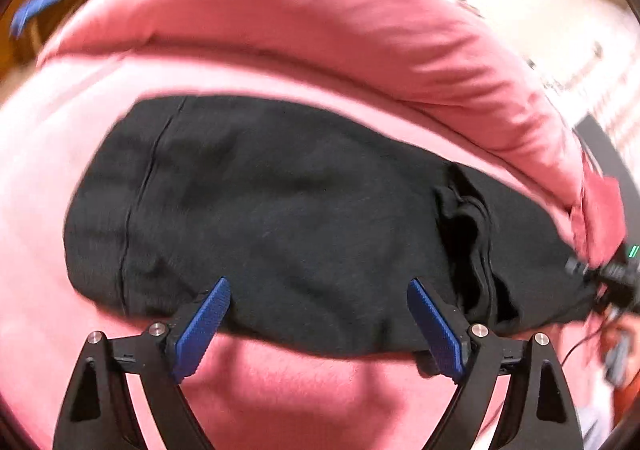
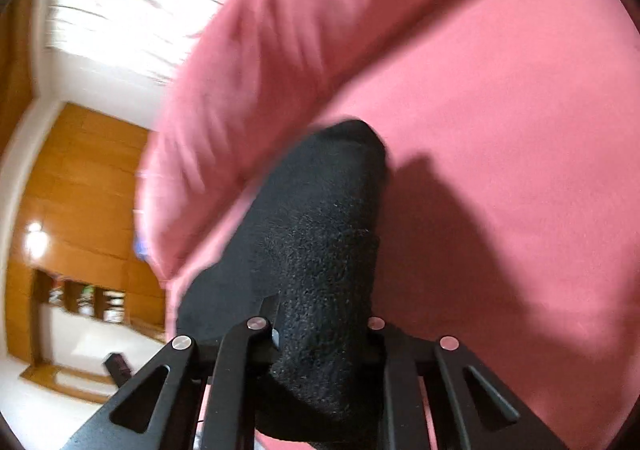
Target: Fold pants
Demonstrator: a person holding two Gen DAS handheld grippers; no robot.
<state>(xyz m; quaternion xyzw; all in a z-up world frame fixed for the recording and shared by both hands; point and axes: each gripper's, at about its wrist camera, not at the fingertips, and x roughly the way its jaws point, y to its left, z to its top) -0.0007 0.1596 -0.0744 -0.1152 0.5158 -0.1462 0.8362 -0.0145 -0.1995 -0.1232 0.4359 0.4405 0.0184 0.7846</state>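
**Black pants gathered on pink bed**

The black pants [image 1: 280,218] lay on a pink bed [image 1: 312,394] beside a rolled pink blanket [image 1: 320,30]. The left tool [image 1: 319,326] hovered spread wide, empty, above them; the right tool [image 2: 320,334] was clamped on bunched pants fabric.

A pink bed [image 1: 280,390] is seen, its sheet smooth. Black pants [image 1: 260,218] are laid flat on it, just beside a pink pillow [image 1: 320,30] along their far edge.
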